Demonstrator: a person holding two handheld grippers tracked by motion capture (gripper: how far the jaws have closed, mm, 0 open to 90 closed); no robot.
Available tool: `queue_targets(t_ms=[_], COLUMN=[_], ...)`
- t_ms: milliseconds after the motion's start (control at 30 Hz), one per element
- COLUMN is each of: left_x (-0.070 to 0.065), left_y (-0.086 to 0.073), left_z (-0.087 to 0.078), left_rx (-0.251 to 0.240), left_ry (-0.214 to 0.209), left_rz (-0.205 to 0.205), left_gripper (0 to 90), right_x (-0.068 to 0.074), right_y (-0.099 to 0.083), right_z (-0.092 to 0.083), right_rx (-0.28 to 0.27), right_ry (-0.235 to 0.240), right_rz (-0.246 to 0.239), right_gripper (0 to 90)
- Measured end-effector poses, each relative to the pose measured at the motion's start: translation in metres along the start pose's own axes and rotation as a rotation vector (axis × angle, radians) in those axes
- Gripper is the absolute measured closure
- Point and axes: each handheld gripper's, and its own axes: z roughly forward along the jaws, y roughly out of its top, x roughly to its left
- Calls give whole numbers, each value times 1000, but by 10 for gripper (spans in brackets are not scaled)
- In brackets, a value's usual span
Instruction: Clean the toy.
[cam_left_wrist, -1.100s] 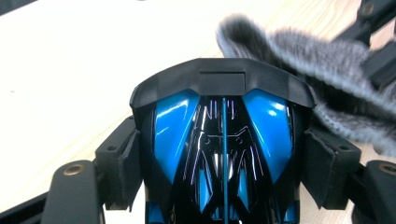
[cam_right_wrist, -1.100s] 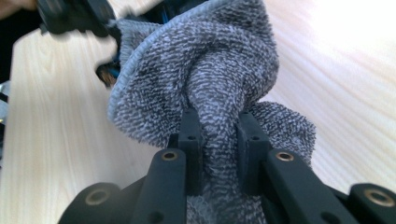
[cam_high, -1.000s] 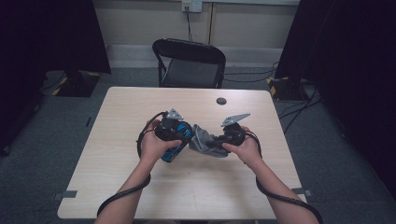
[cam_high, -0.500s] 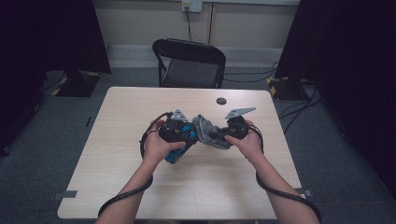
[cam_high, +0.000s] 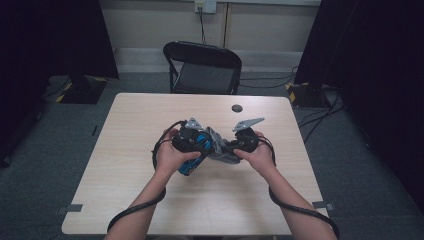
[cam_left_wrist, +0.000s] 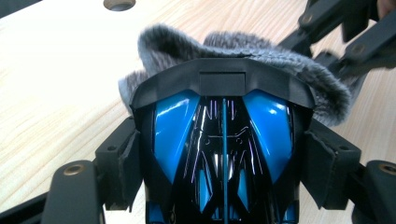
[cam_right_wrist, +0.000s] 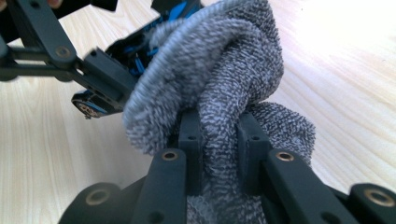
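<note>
The left gripper (cam_left_wrist: 224, 154) jaws grasp a blue toy car (cam_left_wrist: 224, 140) by its sides. The right gripper (cam_right_wrist: 219, 140) jaws clamp a grey cloth (cam_right_wrist: 224, 84) draped over the car's front end.

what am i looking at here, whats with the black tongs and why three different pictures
A person sits at a wooden table and holds a hand tool in each hand, each ending in a two-jawed claw. The high view looks down on the table from above. The other two pictures come from small cameras riding on each claw, looking along its jaws. The left claw is closed on a shiny blue and black toy car, gripping its sides. The right claw pinches a grey fluffy cloth, which is pressed against the car's end, apparently wiping it. A small dark round spot sits on the table farther back, and a black folding chair stands beyond.
</note>
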Motion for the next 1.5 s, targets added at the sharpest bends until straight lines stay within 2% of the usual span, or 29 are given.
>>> queue_targets(t_ms=[200,400,1033,1500], left_x=[1,2,7,16], left_y=[4,8,15,28], left_z=[-2,0,3,2], left_rx=[-18,-5,-11,-51], left_ry=[0,6,16,42], left_rz=[-8,-9,-23,-56], left_gripper=[255,254,254,254], right_x=[4,10,20,34], right_y=[-3,-3,-8,-15], right_z=[9,18,37,52], right_rx=[20,29,48,51], right_ry=[16,28,67,131], right_rz=[-7,-17,-19,-18], right_gripper=[758,758,758,758])
